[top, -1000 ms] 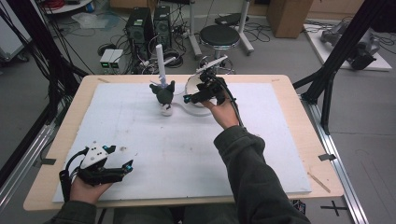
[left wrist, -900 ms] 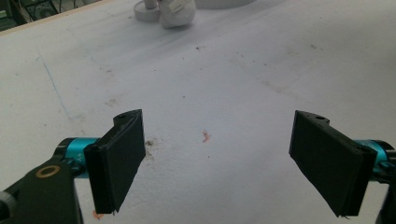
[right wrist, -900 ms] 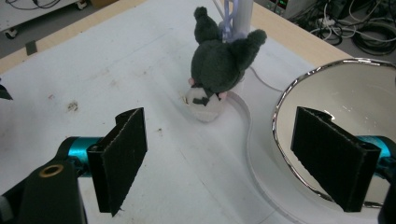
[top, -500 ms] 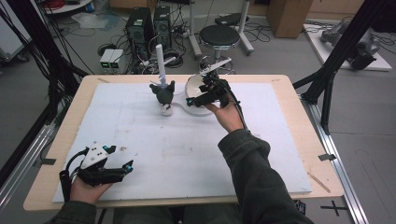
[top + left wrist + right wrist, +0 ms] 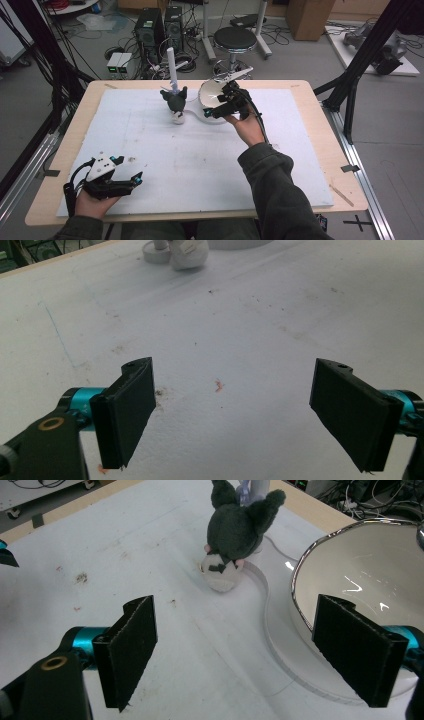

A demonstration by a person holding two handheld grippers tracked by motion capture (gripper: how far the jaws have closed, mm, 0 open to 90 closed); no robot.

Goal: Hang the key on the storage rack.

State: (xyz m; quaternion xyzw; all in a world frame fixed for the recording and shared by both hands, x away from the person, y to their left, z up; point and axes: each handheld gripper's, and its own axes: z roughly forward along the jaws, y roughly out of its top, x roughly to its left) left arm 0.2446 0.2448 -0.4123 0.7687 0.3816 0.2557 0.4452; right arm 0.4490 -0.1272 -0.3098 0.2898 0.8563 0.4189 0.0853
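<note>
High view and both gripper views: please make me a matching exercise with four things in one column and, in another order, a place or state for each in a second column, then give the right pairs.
Column 1
1. left gripper
2. right gripper
3. white bowl
4. dark plush toy

Column 2
A. head down at the foot of a white post, pale face near the table
B. jaws open, at the near left of the table, with nothing between them
C. shiny inside, on a clear base, right of the toy in the high view
D. jaws open, beside the bowl's rim

Pairs: 1-B, 2-D, 3-C, 4-A
</note>
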